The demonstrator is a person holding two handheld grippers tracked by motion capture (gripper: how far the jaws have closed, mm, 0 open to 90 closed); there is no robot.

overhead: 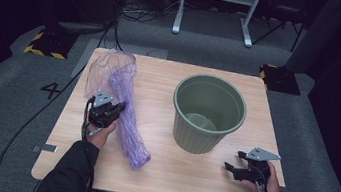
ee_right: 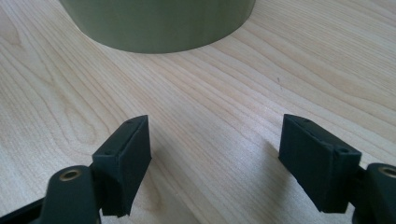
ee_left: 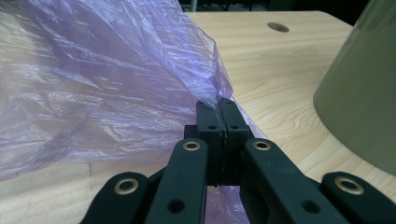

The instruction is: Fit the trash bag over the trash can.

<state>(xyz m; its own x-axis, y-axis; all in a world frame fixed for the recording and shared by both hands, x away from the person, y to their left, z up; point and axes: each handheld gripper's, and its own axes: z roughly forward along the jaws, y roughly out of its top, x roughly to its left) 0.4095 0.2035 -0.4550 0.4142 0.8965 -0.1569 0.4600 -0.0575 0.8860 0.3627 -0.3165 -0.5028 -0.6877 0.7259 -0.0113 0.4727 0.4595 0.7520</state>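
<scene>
The left gripper has its jaws pressed together on a fold of the one purple plastic bag, which lies crumpled along the table's left side. The right gripper stands wide apart, holding nothing — just before the single green bin, upright at mid-table.

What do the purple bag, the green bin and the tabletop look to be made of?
Purple bag: thin translucent plastic film, glossy and crinkled, the table's grain showing through it. Green bin: probably moulded plastic, matte olive, with smooth tapered walls and a rolled rim. Tabletop: pale wood or wood-look laminate with printed-looking grain; which one cannot be told.
</scene>
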